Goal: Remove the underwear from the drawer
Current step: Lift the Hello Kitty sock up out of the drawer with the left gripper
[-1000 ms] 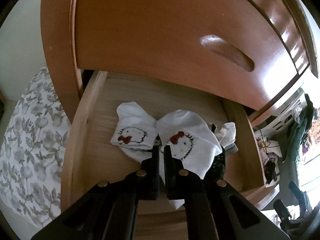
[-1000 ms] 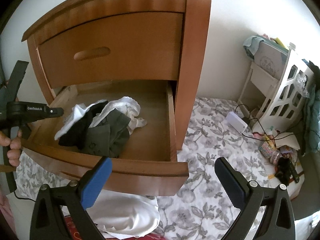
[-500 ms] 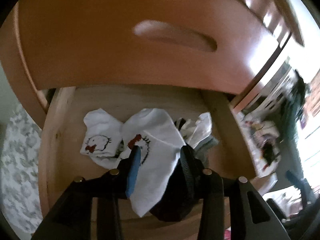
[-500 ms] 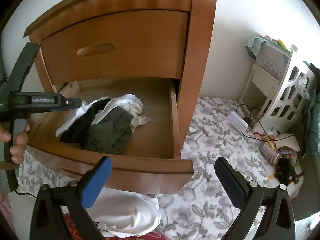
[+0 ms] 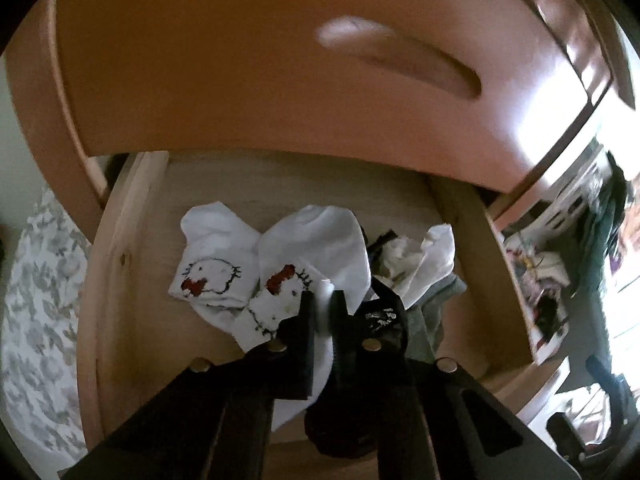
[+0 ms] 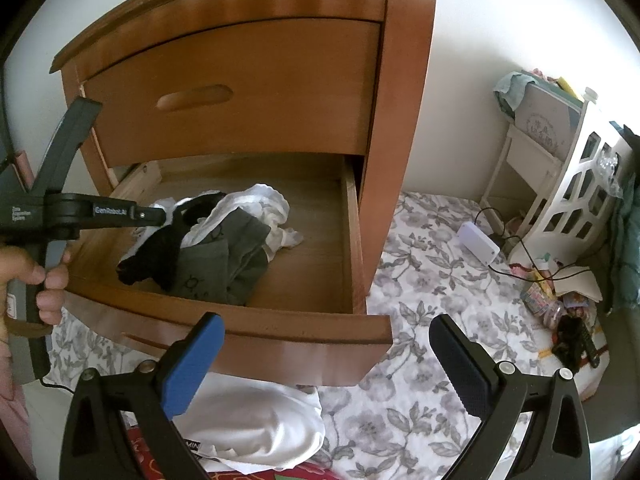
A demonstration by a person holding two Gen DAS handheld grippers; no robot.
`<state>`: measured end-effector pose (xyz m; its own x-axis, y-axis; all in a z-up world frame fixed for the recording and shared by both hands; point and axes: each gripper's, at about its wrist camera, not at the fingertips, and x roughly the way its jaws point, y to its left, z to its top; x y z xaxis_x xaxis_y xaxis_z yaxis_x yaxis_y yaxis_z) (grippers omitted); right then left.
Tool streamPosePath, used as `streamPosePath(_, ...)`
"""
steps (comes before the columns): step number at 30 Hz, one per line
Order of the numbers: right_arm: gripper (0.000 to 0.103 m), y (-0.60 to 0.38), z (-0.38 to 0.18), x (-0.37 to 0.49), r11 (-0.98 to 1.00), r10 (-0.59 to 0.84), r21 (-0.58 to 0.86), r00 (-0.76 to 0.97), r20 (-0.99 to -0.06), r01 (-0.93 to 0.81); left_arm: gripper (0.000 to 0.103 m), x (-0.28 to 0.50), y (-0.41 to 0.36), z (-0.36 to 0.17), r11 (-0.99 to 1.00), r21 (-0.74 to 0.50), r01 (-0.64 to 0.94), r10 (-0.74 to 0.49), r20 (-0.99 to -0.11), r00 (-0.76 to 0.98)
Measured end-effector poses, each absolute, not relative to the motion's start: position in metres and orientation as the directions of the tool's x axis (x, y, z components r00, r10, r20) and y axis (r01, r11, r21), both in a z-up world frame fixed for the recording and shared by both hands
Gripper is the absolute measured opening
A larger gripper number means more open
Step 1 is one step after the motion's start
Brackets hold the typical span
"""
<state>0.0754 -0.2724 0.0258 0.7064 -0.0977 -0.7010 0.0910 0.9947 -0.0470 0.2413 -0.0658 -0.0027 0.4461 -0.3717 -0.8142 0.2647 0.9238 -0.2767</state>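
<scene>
The nightstand's lower drawer is pulled out. Inside lie two white underwear pieces with a cartoon cat print, a black garment, a grey one and a white frilly one. My left gripper reaches into the drawer from the left and is shut on a fold of the nearer cat-print underwear, with the black garment right beside its finger. In the right wrist view the left gripper has its tip at the pile. My right gripper is open in front of the drawer, holding nothing.
The upper drawer is shut above the open one. A white cloth lies on the floor under the drawer front. Floral fabric covers the floor to the right, with a white box and cable and a white rack. A hand holds the left gripper.
The left gripper was shut above the pile, opened half a second ago, and has now shut on the white cat-print underwear. The right gripper stayed open and barely shifted.
</scene>
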Motion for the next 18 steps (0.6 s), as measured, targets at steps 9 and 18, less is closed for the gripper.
streamPosePath(9, 0.103, -0.276, 0.029, 0.072, 0.994, -0.103, -0.040, 0.711, -0.695, 0.106, 0.005, 0.230, -0.027, 0.023, 0.910, -0.358, 0.208, -0.413, -0.742, 0.529)
streamPosePath(18, 0.103, -0.277, 0.041, 0.062, 0.994, -0.097, -0.027, 0.733, -0.673, 0.107, 0.005, 0.205, -0.010, 0.067, 0.897, -0.384, 0.218, -0.432, -0.660, 0.615)
